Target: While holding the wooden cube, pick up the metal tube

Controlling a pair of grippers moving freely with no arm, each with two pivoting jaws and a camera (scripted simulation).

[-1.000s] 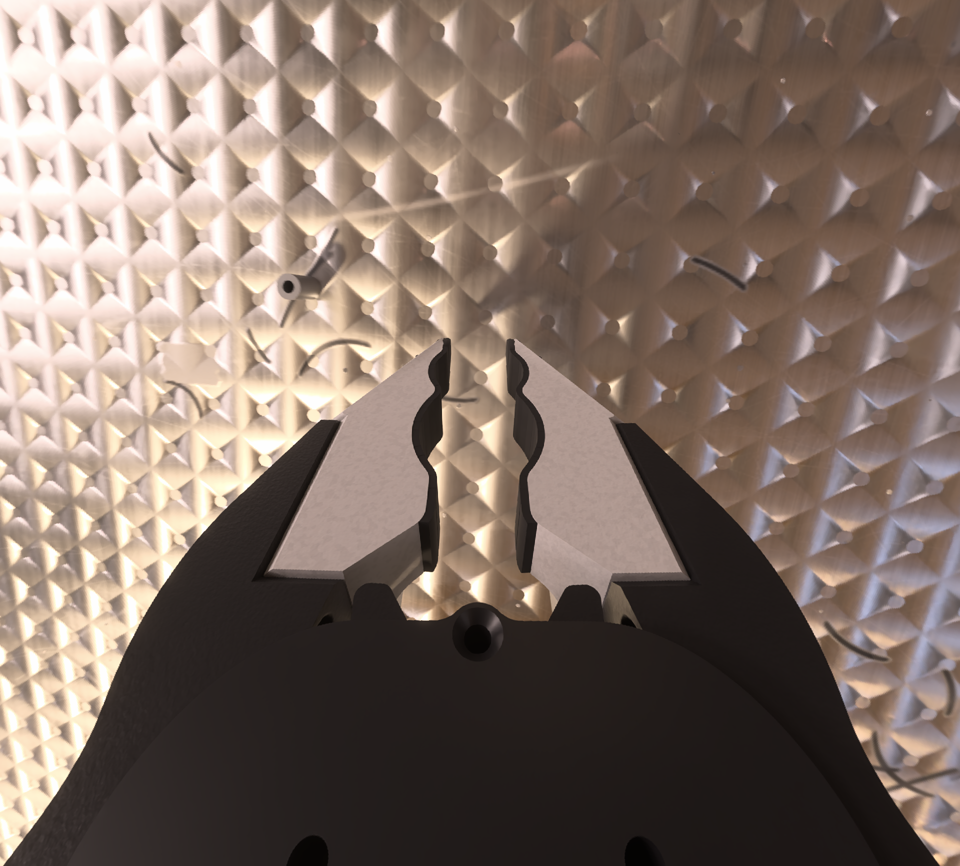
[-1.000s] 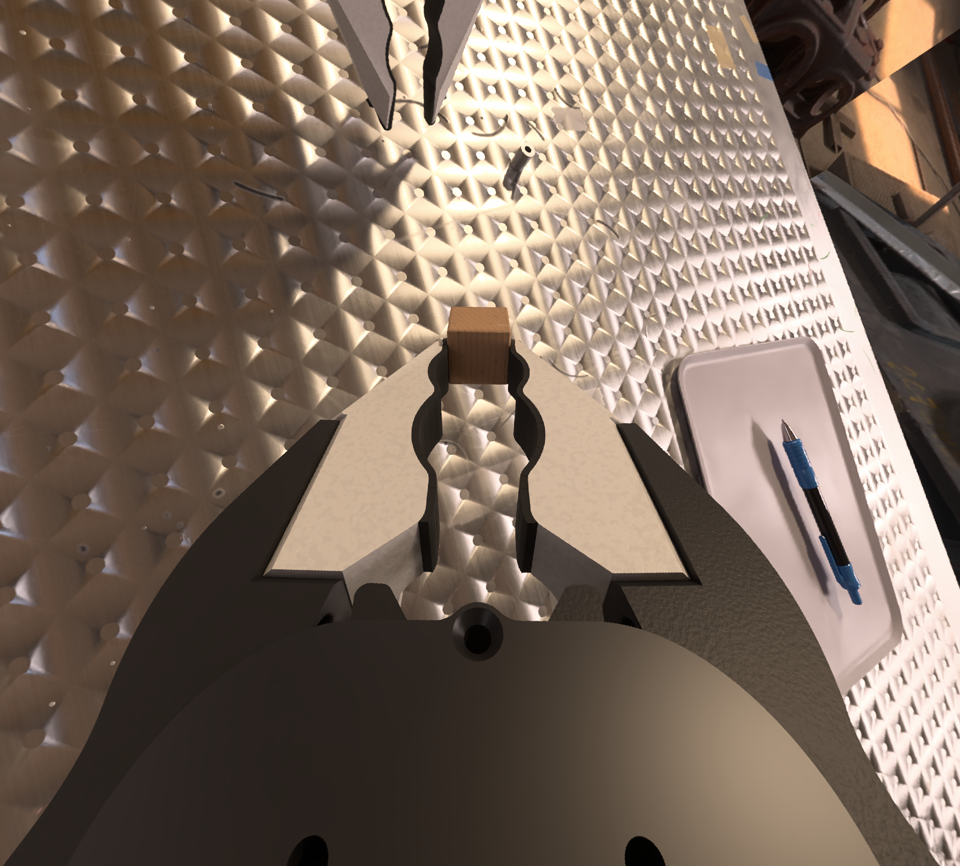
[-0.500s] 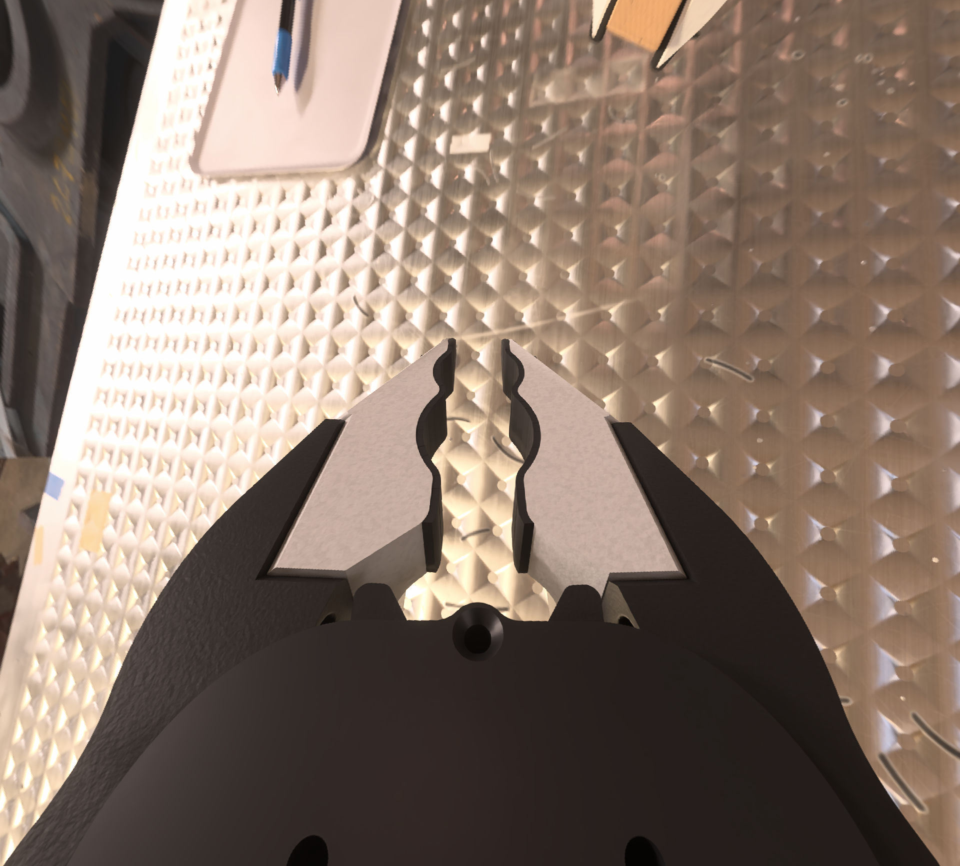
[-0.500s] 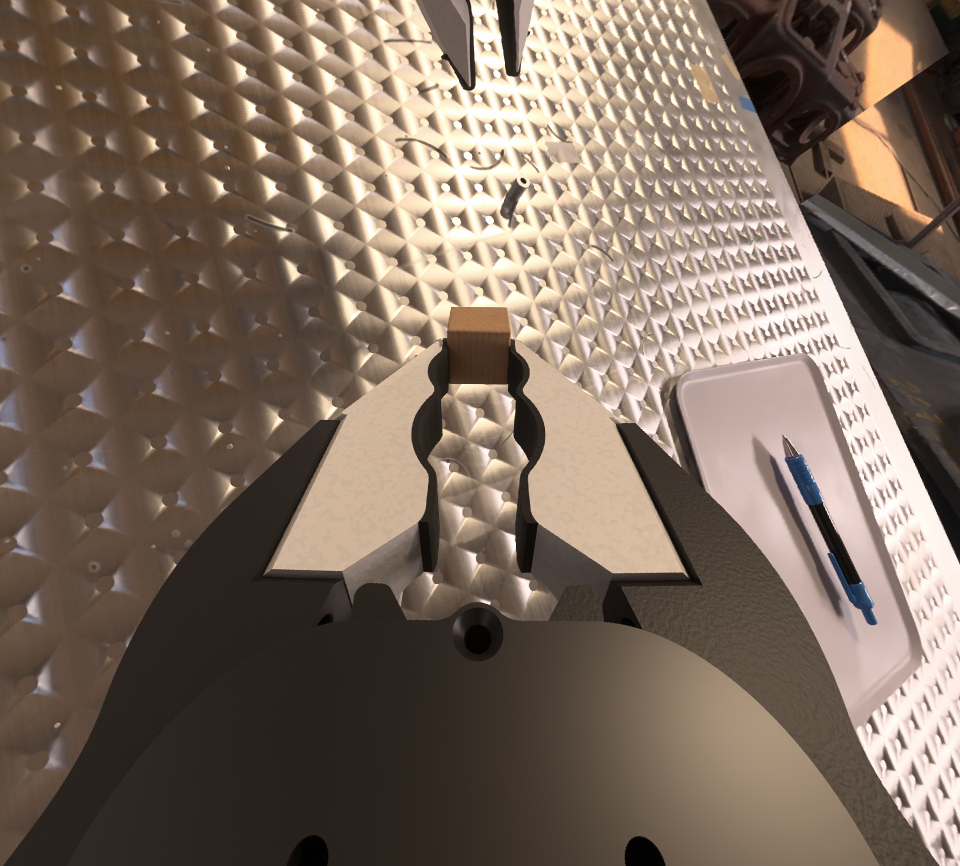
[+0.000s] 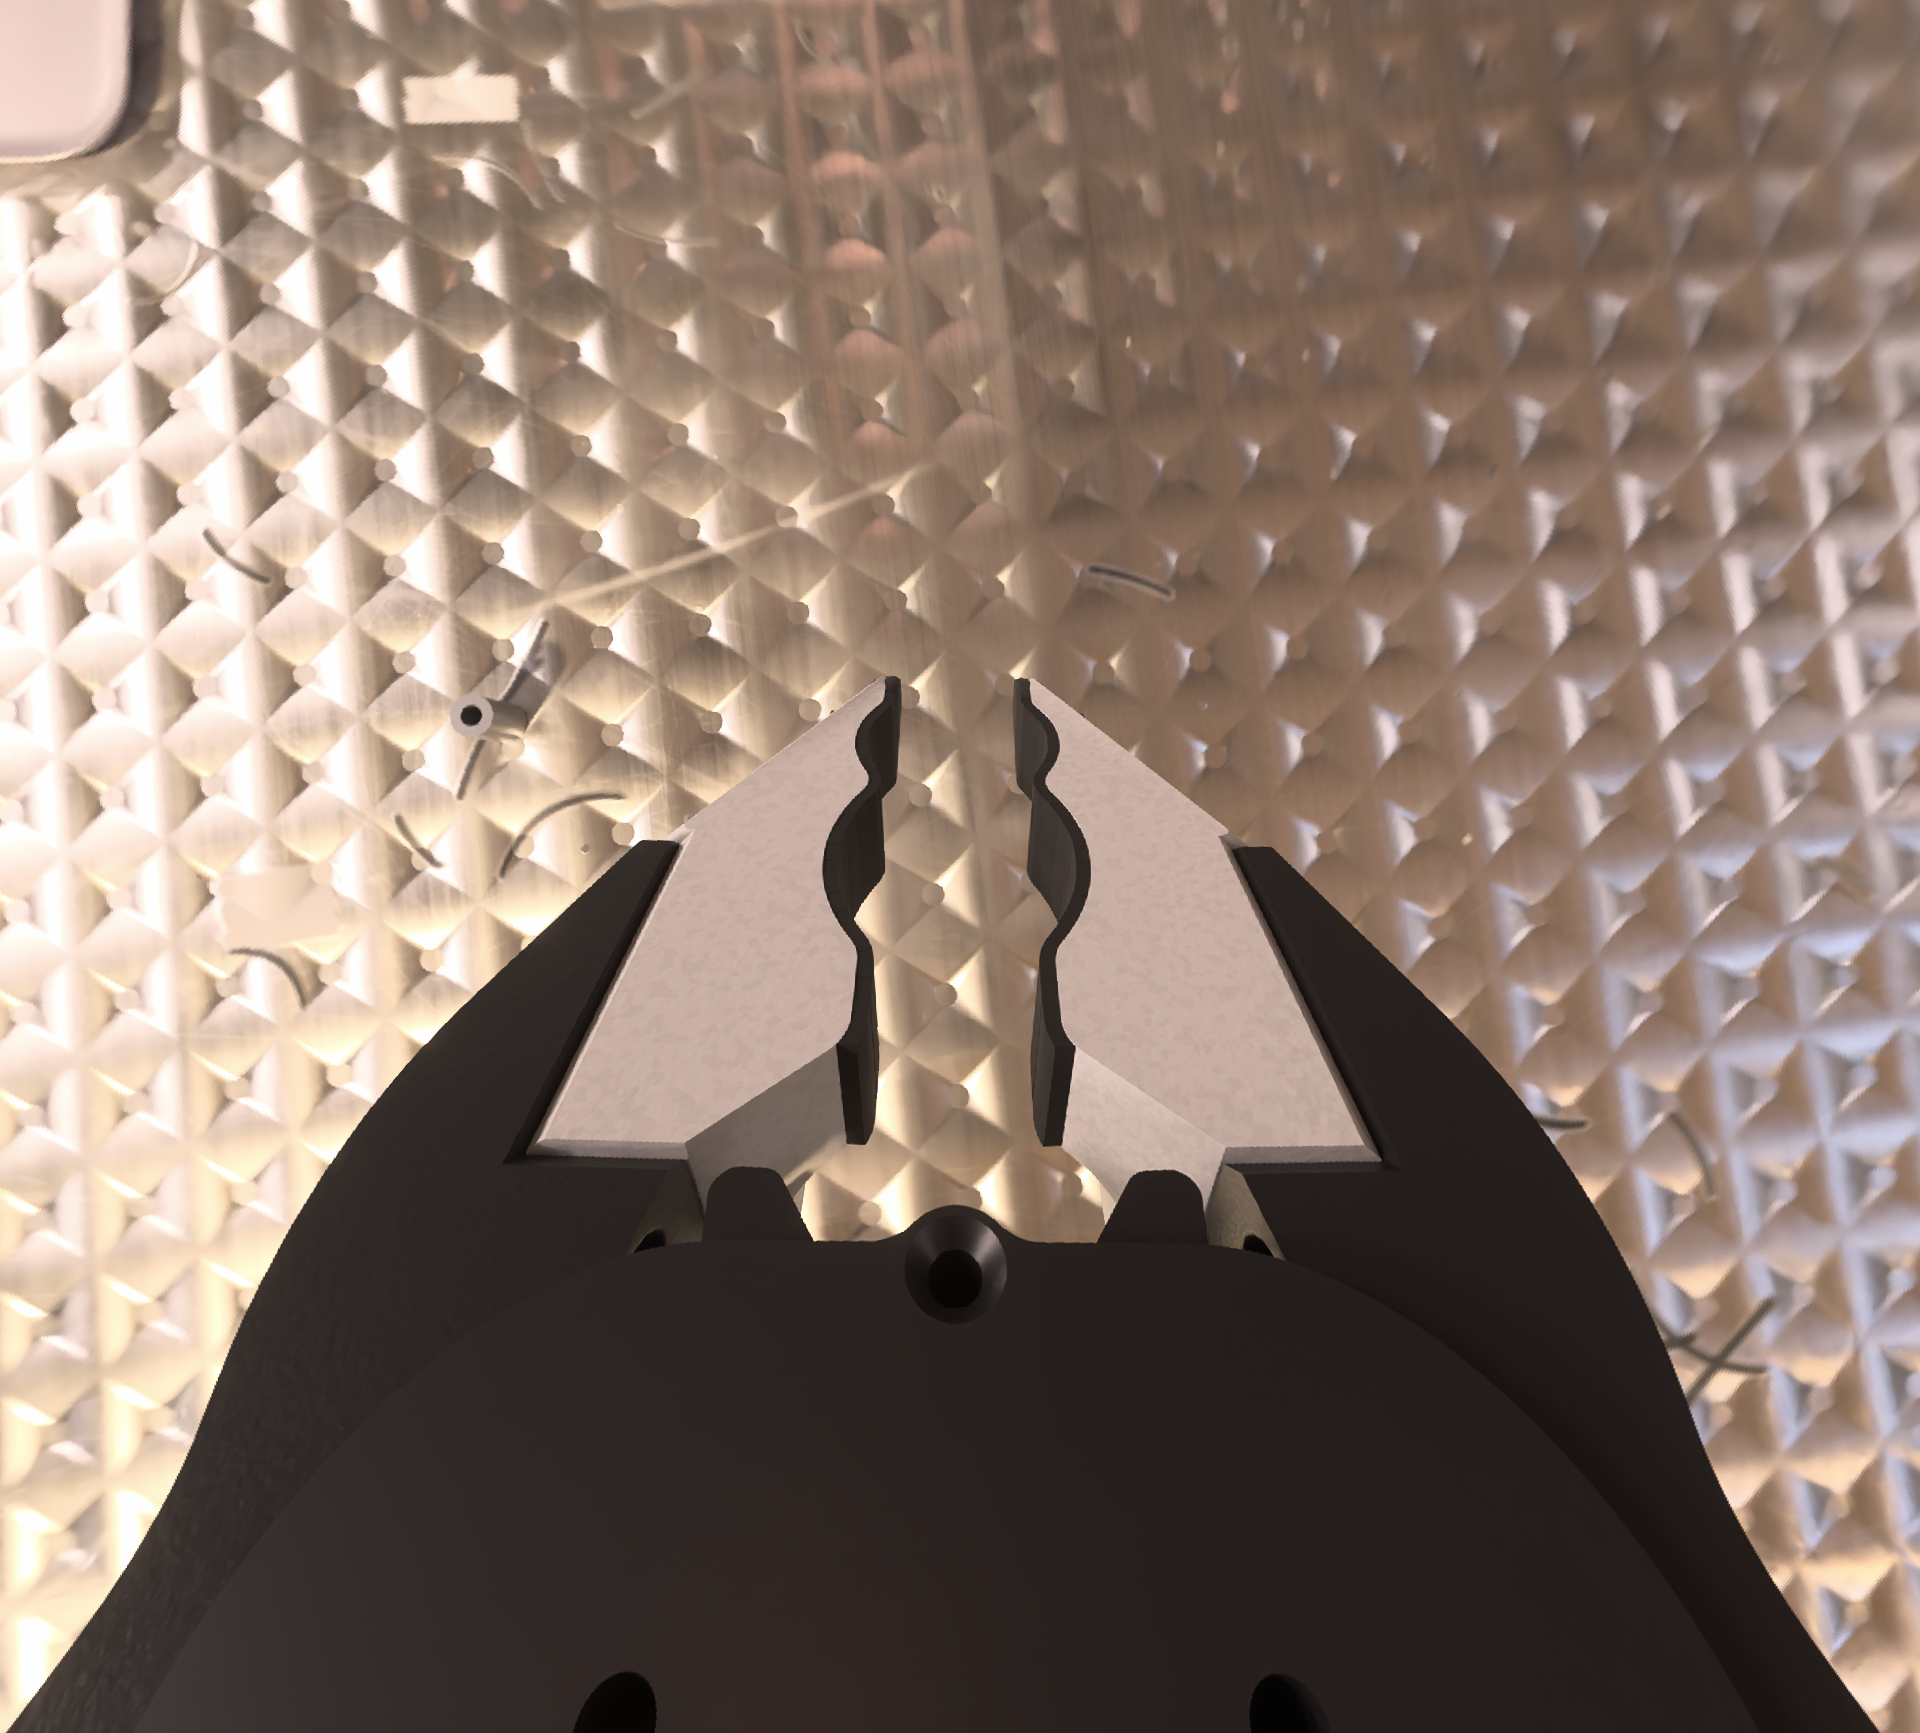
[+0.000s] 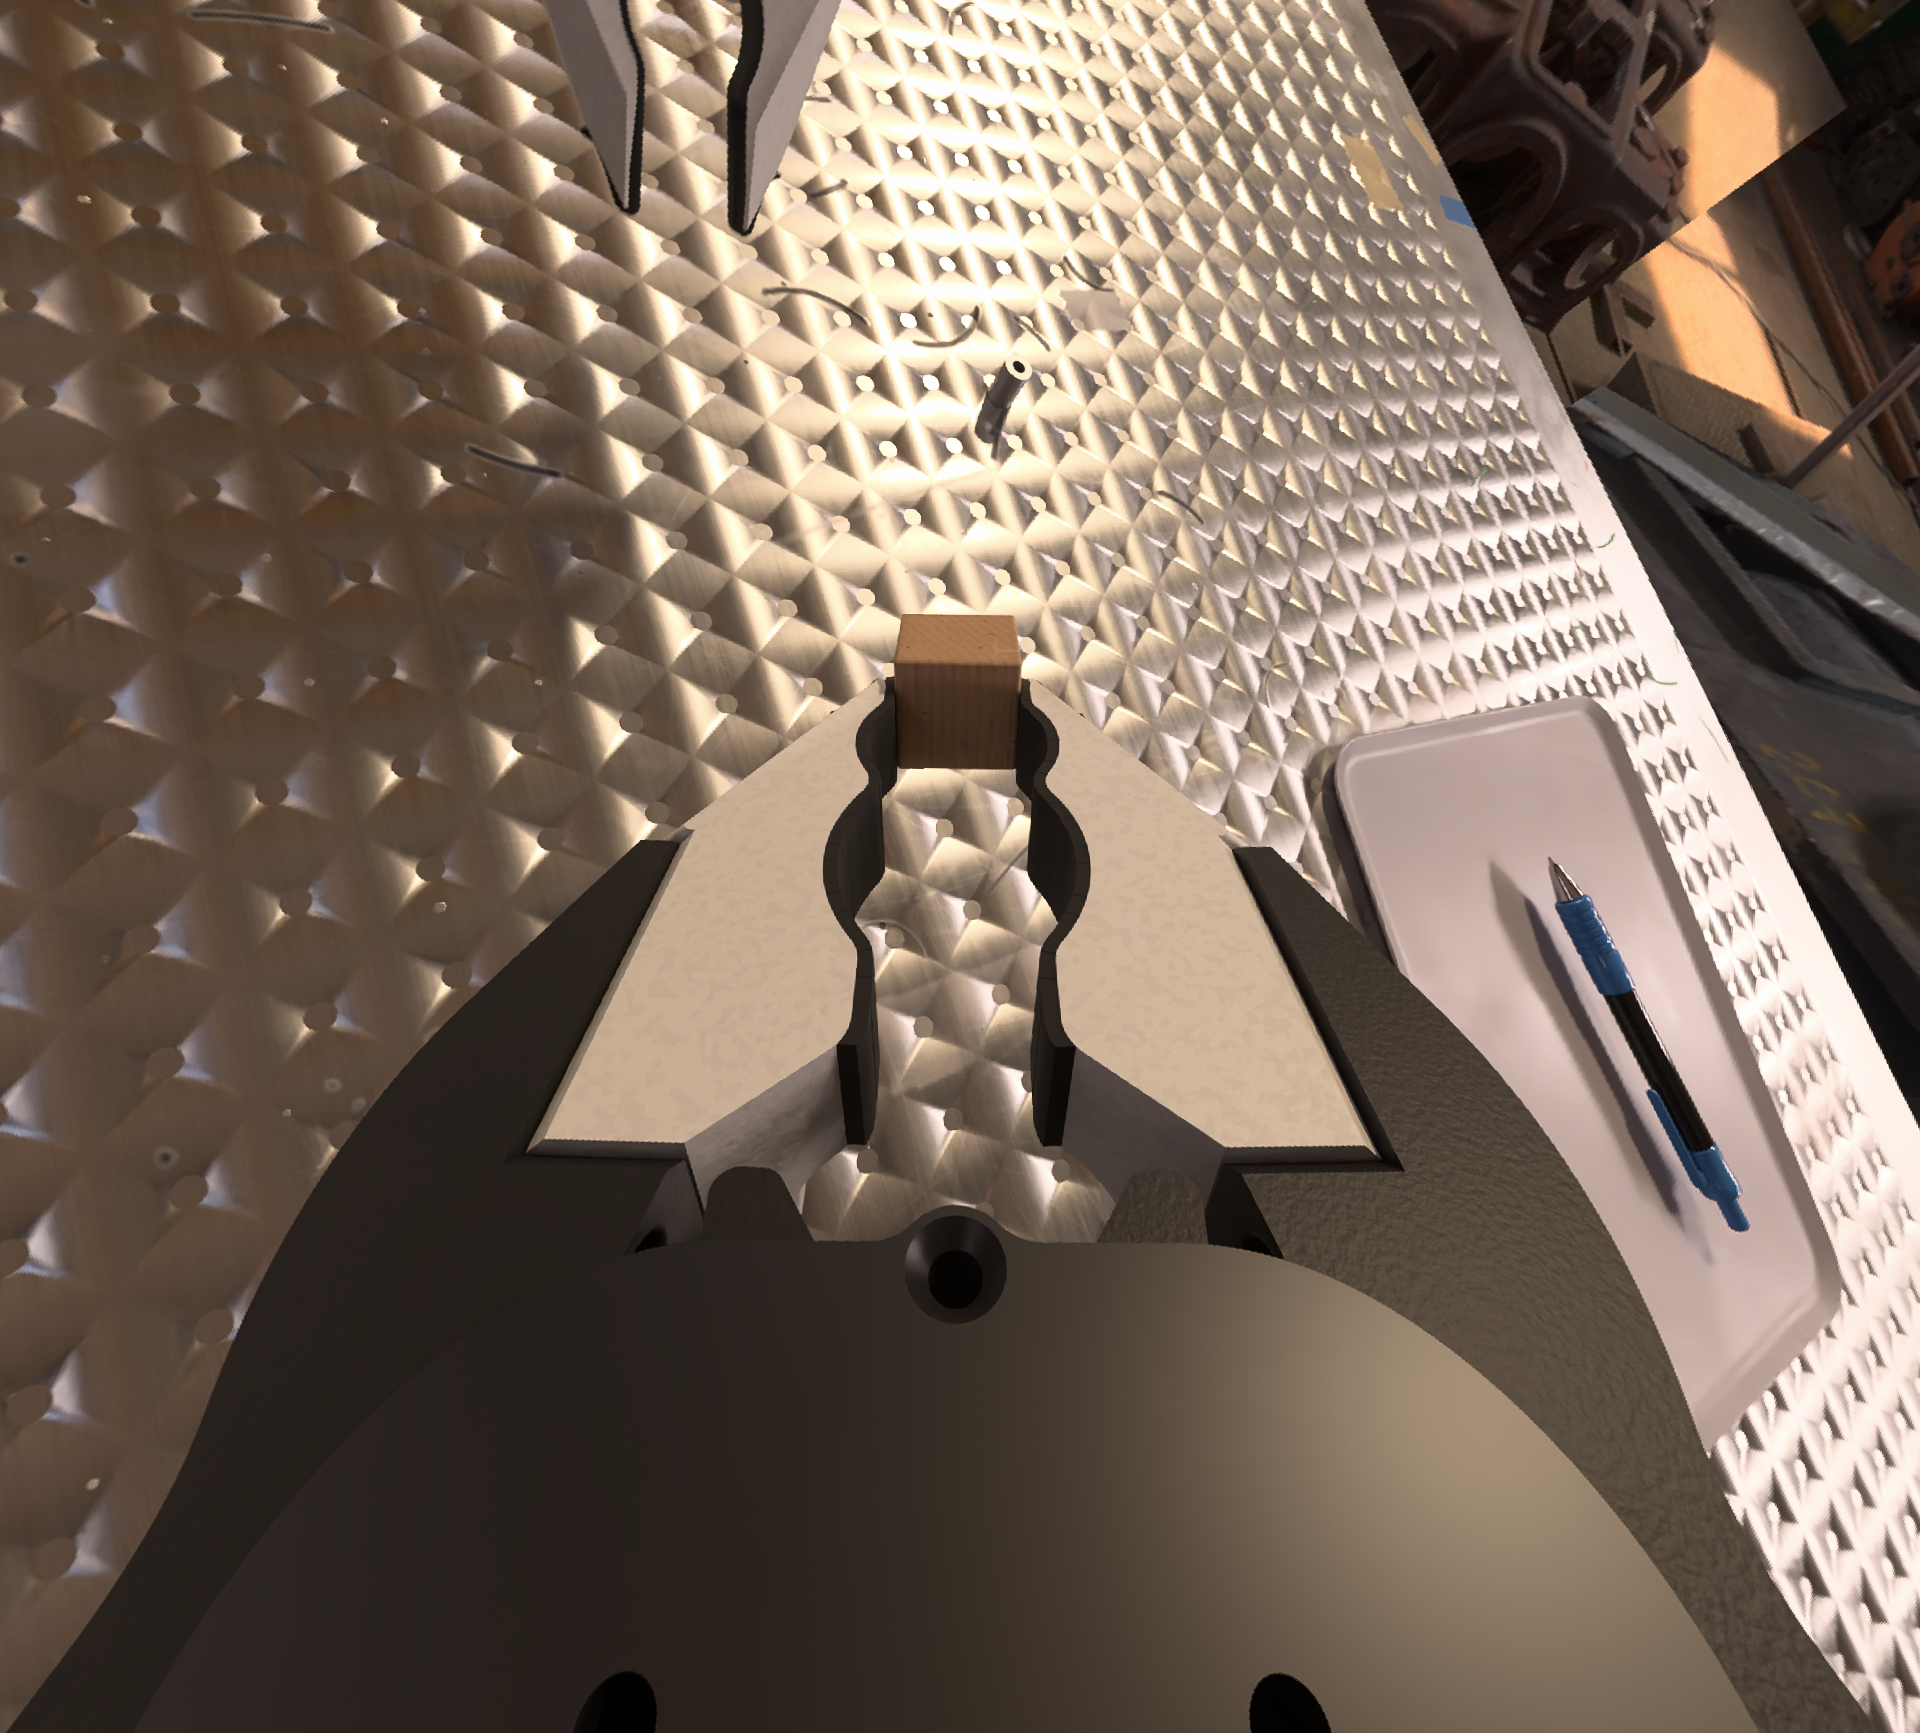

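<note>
Right gripper (image 6: 956, 696) clamped on the wooden cube (image 6: 954, 704) at the fingertips, raised over the metal table (image 6: 312, 748). Left gripper (image 5: 954, 696) parted, holding nothing — metal tube (image 5: 506, 704) lying on the table to its left, bare table all round. White tray (image 6: 1455, 852) with blue pen (image 6: 1642, 1039) near the table's right edge — dark machinery (image 6: 1538, 21) beyond.

Tan wooden cube (image 6: 954, 704), blue-black pen (image 6: 1642, 1044), white tray (image 6: 1455, 810).
</note>
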